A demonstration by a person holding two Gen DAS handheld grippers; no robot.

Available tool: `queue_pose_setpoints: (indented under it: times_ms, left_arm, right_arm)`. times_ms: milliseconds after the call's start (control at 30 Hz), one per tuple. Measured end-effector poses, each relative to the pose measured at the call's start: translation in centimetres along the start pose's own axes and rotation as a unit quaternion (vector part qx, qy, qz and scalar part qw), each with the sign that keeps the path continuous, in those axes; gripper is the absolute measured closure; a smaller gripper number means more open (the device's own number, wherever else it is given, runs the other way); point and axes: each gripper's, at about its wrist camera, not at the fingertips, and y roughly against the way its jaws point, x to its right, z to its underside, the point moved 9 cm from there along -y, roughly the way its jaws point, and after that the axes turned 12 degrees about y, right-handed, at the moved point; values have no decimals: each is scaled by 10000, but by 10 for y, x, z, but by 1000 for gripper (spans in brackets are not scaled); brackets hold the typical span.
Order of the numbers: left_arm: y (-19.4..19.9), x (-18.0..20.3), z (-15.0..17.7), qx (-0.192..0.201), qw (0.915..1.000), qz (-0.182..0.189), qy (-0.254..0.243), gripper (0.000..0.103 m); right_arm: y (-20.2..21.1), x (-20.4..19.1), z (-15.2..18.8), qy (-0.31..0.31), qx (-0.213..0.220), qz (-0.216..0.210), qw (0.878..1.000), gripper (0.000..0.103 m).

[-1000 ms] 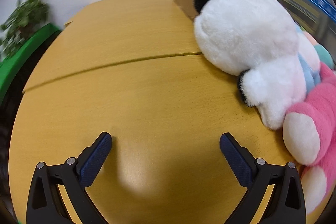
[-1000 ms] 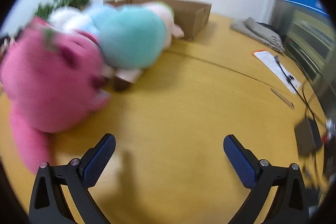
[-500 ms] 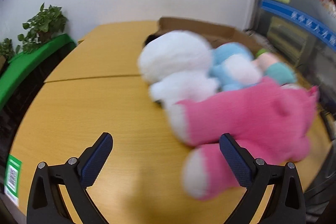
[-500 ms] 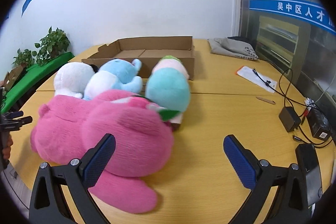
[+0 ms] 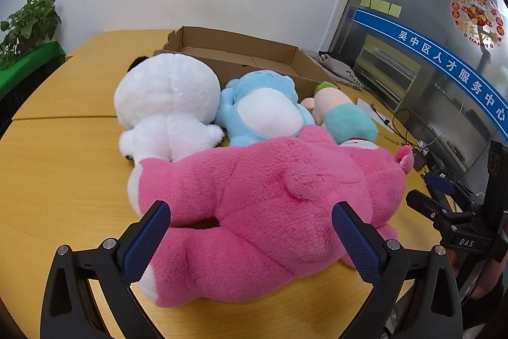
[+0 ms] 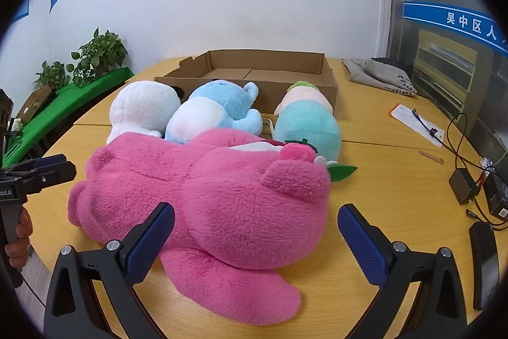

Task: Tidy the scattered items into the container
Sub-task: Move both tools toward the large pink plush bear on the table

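Observation:
A big pink plush bear [image 5: 266, 208] [image 6: 209, 196] lies on its side on the wooden table, nearest to me. Behind it lie a white plush [image 5: 165, 100] [image 6: 143, 107], a blue plush [image 5: 266, 110] [image 6: 216, 110] and a teal-and-pink plush [image 5: 343, 113] [image 6: 306, 123]. Beyond those stands an open, shallow cardboard box [image 5: 241, 53] [image 6: 266, 69] with nothing in it. My left gripper [image 5: 250, 240] is open, its fingers either side of the bear's legs. My right gripper [image 6: 257, 243] is open too, spread over the bear's head end.
On the right of the table lie a grey cloth bag [image 6: 381, 75], a white paper [image 6: 416, 123], cables, a power adapter [image 6: 460, 185] and a phone [image 6: 482, 262]. Potted plants [image 6: 98, 56] stand on a green ledge at the left. A hand [image 6: 16, 240] holds the left gripper.
Both cameras have pulled back and risen from close to the tabletop. The whole row of plush toys and the box now show. Both grippers stay open.

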Motion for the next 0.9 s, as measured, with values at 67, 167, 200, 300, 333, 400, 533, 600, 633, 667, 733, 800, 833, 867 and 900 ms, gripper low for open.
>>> queue_pose_setpoints:
  times_ms: [67, 167, 200, 300, 333, 400, 533, 600, 633, 667, 733, 800, 833, 867, 900]
  left_arm:
    - [-5, -1, 0, -26, 10000, 11, 38, 0]
    - [-8, -1, -1, -25, 10000, 15, 48, 0]
    - [-8, 0, -1, -31, 10000, 24, 42, 0]
    - [-10, 3, -1, -46, 10000, 68, 10, 0]
    - [-10, 5, -1, -62, 9999, 94, -1, 0]
    - [-12, 8, 0, -98, 9998, 158, -30, 0]
    - [-14, 15, 2, -136, 9995, 285, -65, 0]
    - [-16, 17, 2, -171, 9993, 333, -88, 0]
    - [-16, 18, 3, -184, 9992, 353, -86, 0]
    - [-16, 19, 3, -200, 9990, 379, -78, 0]
    - [-17, 20, 3, -235, 9987, 440, -65, 0]
    - [-17, 21, 3, -243, 9985, 490, -57, 0]
    - [-16, 21, 2, -242, 9984, 503, -42, 0]
    - [-16, 20, 2, -242, 9984, 519, -22, 0]
    - [-16, 20, 1, -242, 9983, 536, -5, 0]
  right_arm:
    - [-2, -1, 1, 21, -14, 1, 10000, 0]
    - [-4, 2, 1, 23, -11, 74, 10000, 0]
    - [-5, 3, 0, -3, -3, 48, 10000, 0]
    - [-8, 5, 0, -63, -27, -6, 10000, 0]
    - [-8, 5, 1, -68, -27, -17, 10000, 0]
    - [-10, 5, 1, -54, -21, -54, 10000, 0]
    - [-11, 5, 2, -50, -33, -51, 10000, 0]
    - [-10, 6, 1, -54, 6, -75, 10000, 0]
    - [-10, 6, 1, -57, 19, -76, 10000, 0]
    - [-10, 7, 1, -64, 20, -74, 10000, 0]
    - [-9, 7, 1, -81, 22, -88, 9999, 0]
    - [-10, 8, 2, -95, 22, -107, 9999, 0]
    - [-10, 8, 2, -106, 7, -100, 9999, 0]
    - [-11, 9, 3, -120, -10, -88, 9999, 0]
    - [-11, 9, 3, -132, -19, -85, 9999, 0]
